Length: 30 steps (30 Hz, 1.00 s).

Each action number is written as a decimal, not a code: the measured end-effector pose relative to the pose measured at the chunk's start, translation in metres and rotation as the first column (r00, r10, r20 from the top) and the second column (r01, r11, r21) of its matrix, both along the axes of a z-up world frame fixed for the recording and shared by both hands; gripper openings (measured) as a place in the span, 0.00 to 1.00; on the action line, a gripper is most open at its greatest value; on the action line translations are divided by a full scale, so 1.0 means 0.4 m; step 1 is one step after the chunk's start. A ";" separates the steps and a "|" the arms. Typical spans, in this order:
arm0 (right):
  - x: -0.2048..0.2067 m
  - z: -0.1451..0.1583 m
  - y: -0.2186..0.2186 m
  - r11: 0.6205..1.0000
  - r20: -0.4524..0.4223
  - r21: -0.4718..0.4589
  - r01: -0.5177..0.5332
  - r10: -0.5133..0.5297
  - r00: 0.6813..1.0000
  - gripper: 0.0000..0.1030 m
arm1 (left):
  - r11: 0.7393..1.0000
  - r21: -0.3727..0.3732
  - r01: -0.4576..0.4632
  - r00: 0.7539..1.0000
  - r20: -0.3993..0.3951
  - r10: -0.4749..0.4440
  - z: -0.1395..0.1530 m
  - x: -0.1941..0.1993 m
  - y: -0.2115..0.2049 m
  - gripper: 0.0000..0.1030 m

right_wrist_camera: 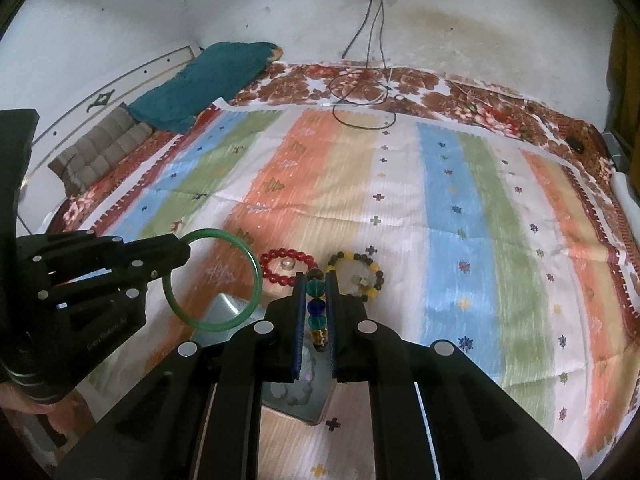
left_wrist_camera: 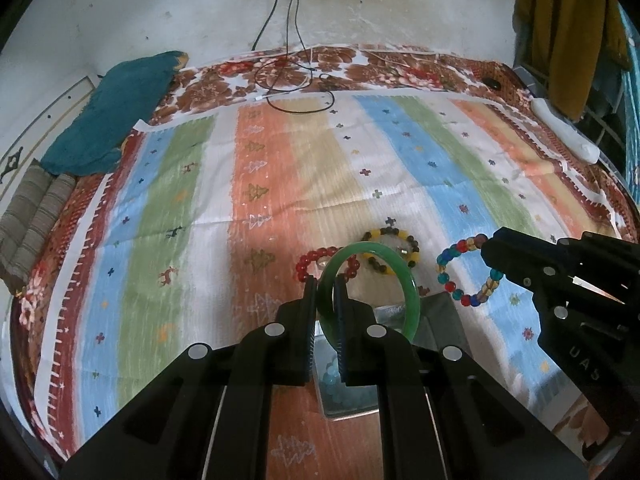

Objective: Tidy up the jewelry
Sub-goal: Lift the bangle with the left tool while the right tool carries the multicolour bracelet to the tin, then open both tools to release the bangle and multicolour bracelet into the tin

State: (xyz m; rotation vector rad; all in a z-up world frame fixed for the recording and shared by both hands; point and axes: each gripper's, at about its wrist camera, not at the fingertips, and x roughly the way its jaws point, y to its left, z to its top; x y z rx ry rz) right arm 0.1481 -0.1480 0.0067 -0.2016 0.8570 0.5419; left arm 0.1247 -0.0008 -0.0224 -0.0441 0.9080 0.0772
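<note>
Bed (left_wrist_camera: 60,320) fills the scene, floral sheet under a striped cloth (left_wrist_camera: 256,168) in orange, green, blue, white bands. Teal blanket (left_wrist_camera: 116,112) bunched at the far left corner, folded brown pad (left_wrist_camera: 32,220) just nearer along the left edge. Black cables (left_wrist_camera: 280,20) drop from a wall socket onto the far side of the bed. Left gripper (left_wrist_camera: 325,284) clamped tight on the near-left rim of a green bangle (left_wrist_camera: 412,300), ring held up off the cloth, standing roughly upright. Right gripper (right_wrist_camera: 316,280) pinched closed on a multicoloured bead bracelet (left_wrist_camera: 460,252); seen edge-on between its jaws in the right wrist view, as a hanging loop in the left wrist view. Shiny box (right_wrist_camera: 224,308) on the cloth below both grippers, beads visible inside. Red bead bracelet (right_wrist_camera: 280,258) and yellow-and-dark bead bracelet (right_wrist_camera: 376,270) lie flat on the cloth just beyond the box, side by side, red to the left.
</note>
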 end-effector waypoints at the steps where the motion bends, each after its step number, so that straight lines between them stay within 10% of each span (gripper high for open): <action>1: -0.005 0.000 0.000 1.000 0.001 0.000 -0.001 0.001 1.000 0.10 | 1.000 0.001 -0.001 1.000 0.001 0.001 0.000 -0.005 -0.001 0.08; 25: -0.038 -0.006 -0.006 1.000 -0.030 0.025 -0.017 0.018 0.999 0.11 | 0.999 -0.023 0.033 0.998 -0.047 -0.034 -0.020 -0.036 -0.022 0.12; 30: -0.024 -0.013 -0.018 1.000 -0.048 0.012 0.023 -0.023 0.999 0.33 | 0.999 -0.014 -0.029 0.998 -0.049 0.029 -0.022 -0.031 0.005 0.16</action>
